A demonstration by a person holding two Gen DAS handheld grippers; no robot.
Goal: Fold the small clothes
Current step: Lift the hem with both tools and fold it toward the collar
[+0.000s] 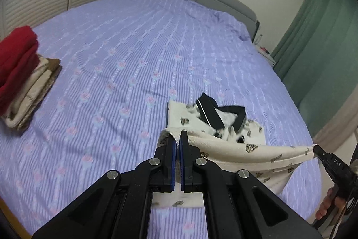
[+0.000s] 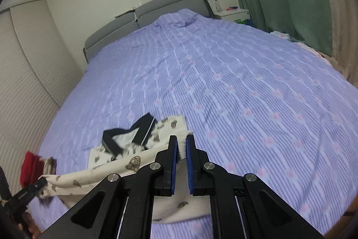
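Left wrist view: left gripper (image 1: 178, 138) clamped on cream printed shirt (image 1: 241, 156) hem, lifted over purple bedspread (image 1: 134, 59); collar end on bed. Folded stack (image 1: 24, 73) far left.
Right wrist view: right gripper (image 2: 181, 142) pinched shut on other hem corner of shirt (image 2: 125, 165).

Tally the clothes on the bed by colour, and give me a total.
Cream printed shirt with black collar, held by the left gripper and right gripper: 1
Red folded garment: 1
Beige and brown folded garment: 1
Total: 3
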